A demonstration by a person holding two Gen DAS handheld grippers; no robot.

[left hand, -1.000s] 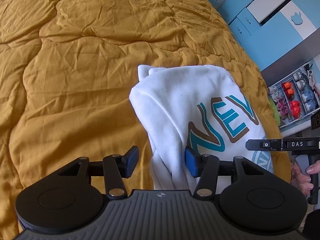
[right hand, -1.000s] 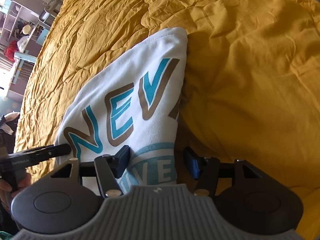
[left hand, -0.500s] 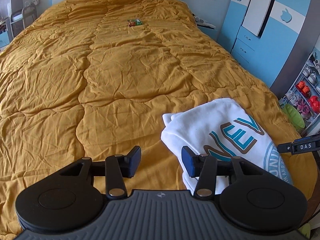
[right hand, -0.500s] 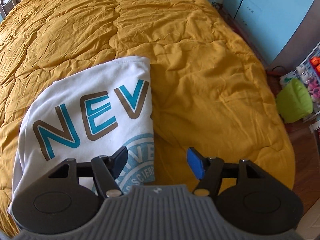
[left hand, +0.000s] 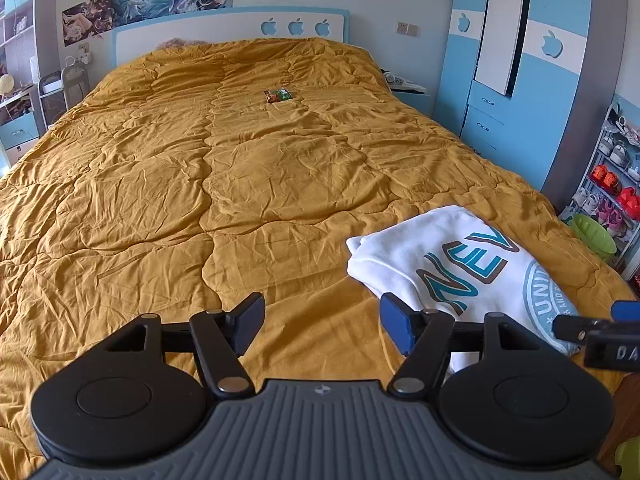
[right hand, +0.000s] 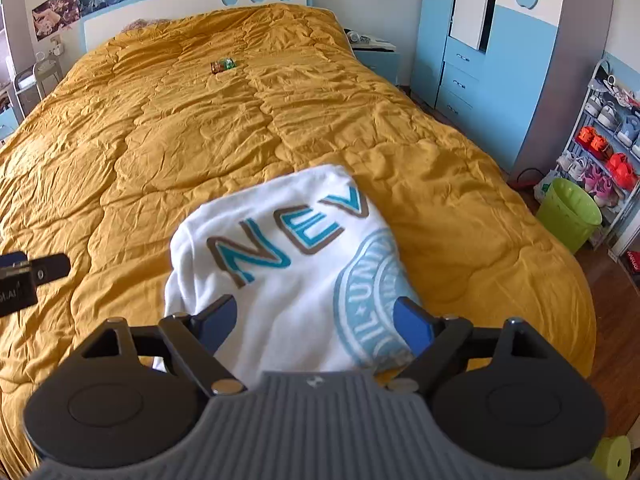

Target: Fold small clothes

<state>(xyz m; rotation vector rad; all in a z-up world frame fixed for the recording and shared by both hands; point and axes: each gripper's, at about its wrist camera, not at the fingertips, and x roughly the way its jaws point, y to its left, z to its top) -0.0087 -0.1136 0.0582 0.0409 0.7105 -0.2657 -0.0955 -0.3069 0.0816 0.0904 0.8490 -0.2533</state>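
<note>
- White sweatshirt (right hand: 296, 264), folded with teal and brown lettering upward, is seen lying near the foot corner of the mustard quilt (left hand: 200, 184).
- Right gripper (right hand: 314, 320) is held above the garment's near edge, jaws spread wide, nothing gripped; cloth is seen between its fingers from above.
- Left gripper (left hand: 322, 320) is held over bare quilt, jaws wide apart and empty; the sweatshirt lies just beside its right fingertip.
- A small wrapped packet (left hand: 279, 95) is seen far up the bed.
- A green bin (right hand: 568, 212) stands on the floor.
</note>
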